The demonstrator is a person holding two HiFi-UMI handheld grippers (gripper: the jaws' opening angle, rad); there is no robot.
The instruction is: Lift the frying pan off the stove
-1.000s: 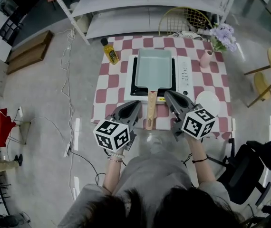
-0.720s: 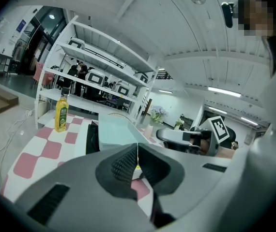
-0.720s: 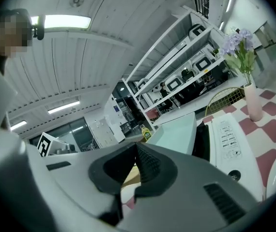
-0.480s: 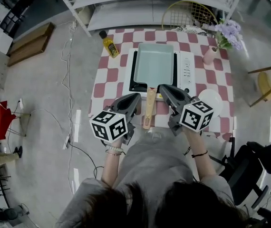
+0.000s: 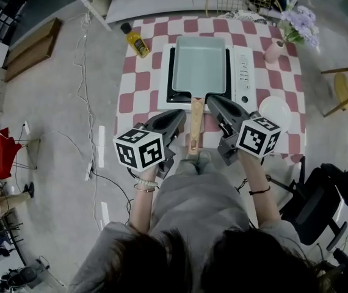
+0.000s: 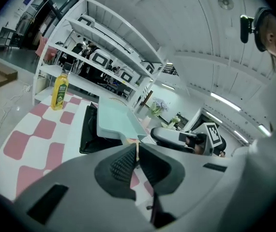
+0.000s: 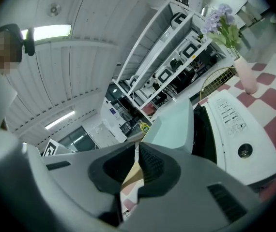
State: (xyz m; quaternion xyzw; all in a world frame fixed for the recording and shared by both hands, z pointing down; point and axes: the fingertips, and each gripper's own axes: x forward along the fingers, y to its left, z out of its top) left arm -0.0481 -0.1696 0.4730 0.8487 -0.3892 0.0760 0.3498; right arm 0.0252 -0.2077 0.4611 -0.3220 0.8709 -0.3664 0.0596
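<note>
Left gripper (image 5: 179,115) and right gripper (image 5: 213,101) flank wooden handle (image 5: 194,130), both with jaws pressed together, nothing between pads. Just ahead of both, frying pan (image 5: 199,64) sits on stove (image 5: 242,72), not yet lifted. Good lift likely needs: jaws opened first, one gripper closed squarely across mid-handle, pan kept level, raised straight off stove. Right tip looks nearest handle; contact hard to judge from above. Pan's long axis runs straight away from grippers; handle points back between them.
</note>
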